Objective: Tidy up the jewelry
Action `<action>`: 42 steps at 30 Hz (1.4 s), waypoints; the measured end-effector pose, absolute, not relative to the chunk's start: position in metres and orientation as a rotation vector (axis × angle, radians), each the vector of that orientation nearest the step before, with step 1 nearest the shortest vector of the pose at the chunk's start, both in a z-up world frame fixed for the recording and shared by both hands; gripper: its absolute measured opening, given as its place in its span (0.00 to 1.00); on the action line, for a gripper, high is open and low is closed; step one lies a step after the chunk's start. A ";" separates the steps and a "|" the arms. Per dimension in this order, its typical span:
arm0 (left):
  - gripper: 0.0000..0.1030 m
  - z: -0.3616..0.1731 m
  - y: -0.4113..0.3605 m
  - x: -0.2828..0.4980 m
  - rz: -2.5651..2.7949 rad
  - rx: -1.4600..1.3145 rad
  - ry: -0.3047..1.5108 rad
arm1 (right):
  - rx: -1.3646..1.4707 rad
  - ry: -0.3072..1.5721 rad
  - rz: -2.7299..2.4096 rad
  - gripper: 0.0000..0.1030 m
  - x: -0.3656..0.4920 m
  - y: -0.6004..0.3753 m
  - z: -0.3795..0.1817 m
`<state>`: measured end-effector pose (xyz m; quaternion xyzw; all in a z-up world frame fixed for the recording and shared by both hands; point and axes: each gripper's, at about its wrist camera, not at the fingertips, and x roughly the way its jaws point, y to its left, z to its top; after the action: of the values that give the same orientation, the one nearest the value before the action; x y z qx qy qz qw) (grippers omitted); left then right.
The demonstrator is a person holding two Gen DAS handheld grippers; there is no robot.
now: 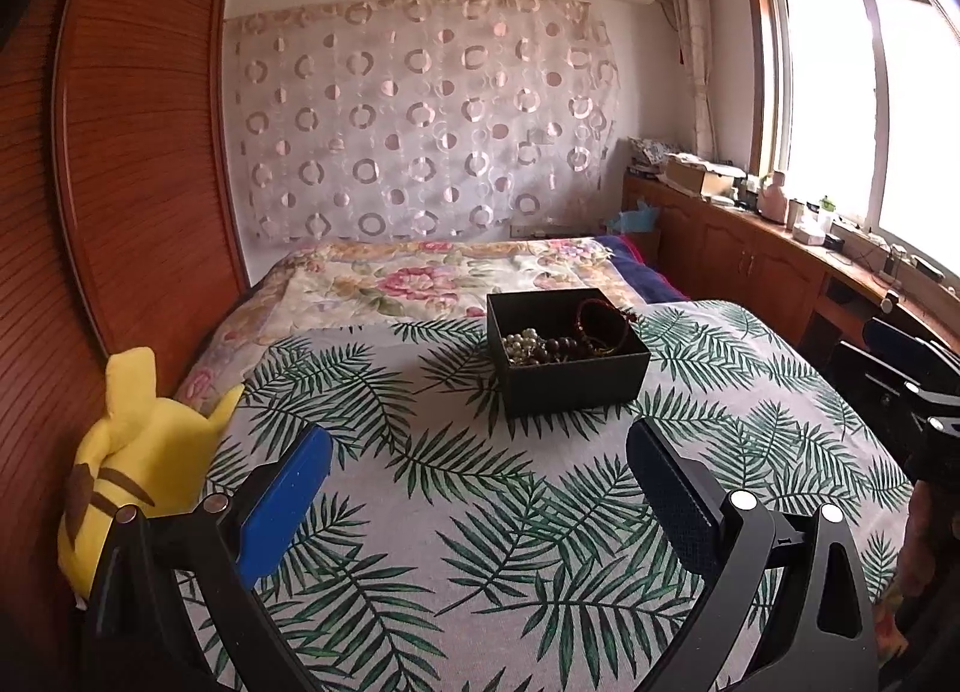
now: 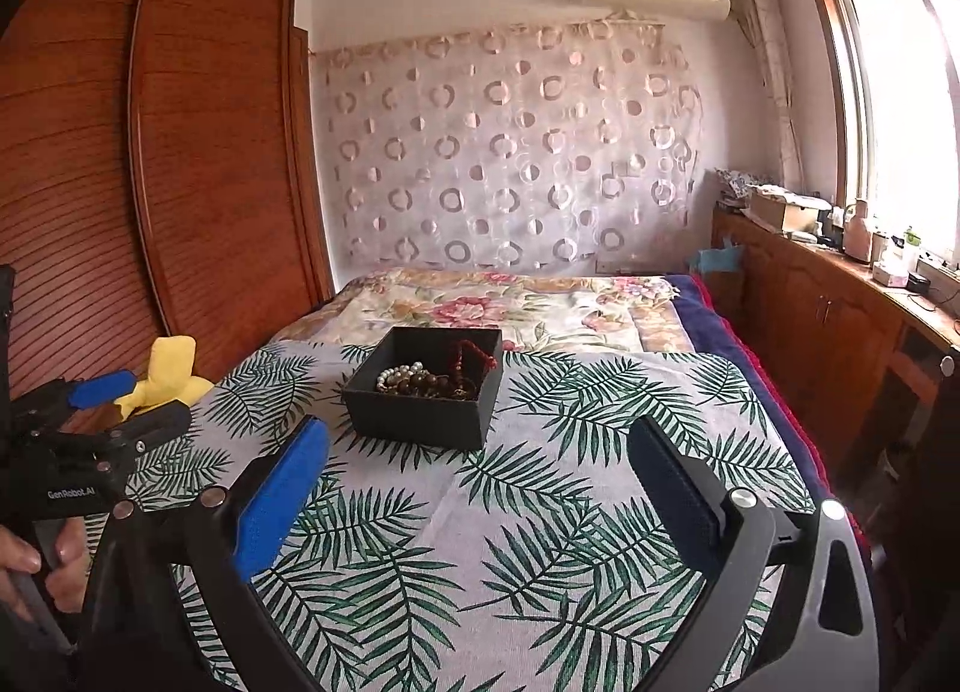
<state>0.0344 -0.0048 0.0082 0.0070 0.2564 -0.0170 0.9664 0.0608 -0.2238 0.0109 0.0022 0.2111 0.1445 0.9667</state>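
Two hand-held grippers, same build. Left hand-held gripper point(image 1: 480, 476): black plastic frame, forked arms with triangular cut-outs, round silver pin heads at the pivots, flat rectangular fingers point(image 1: 288, 503) faced in bright blue on one side and dark navy textured padding on the other. Right hand-held gripper point(image 2: 477, 470): identical black frame, silver pins, one bright blue pad and one dark navy. Seen from the right wrist, left unit's black body stamped with white "GenRobot.AI" lettering, small silver screws along its side, blue finger tips. Bare hand point(image 2: 36, 566) at the lower left edge, no sleeve visible.
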 end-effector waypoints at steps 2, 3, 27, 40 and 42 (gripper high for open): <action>0.93 0.009 -0.004 0.034 -0.032 0.008 0.514 | 0.003 0.430 0.292 0.98 0.061 -0.223 0.011; 0.93 0.009 -0.004 0.033 -0.031 0.007 0.511 | 0.002 0.431 0.292 0.98 0.061 -0.222 0.010; 0.93 0.013 -0.004 0.031 -0.031 0.007 0.506 | 0.004 0.429 0.290 0.98 0.060 -0.222 0.008; 0.93 0.022 -0.006 0.027 -0.031 0.004 0.492 | 0.008 0.427 0.284 0.98 0.060 -0.225 0.008; 0.93 0.024 -0.007 0.027 -0.028 0.007 0.489 | 0.008 0.427 0.282 0.98 0.060 -0.225 0.008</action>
<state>0.0267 -0.0069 0.0238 0.0035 0.2419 -0.0138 0.9702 0.0599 -0.2250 0.0078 0.0039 0.2110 0.1397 0.9675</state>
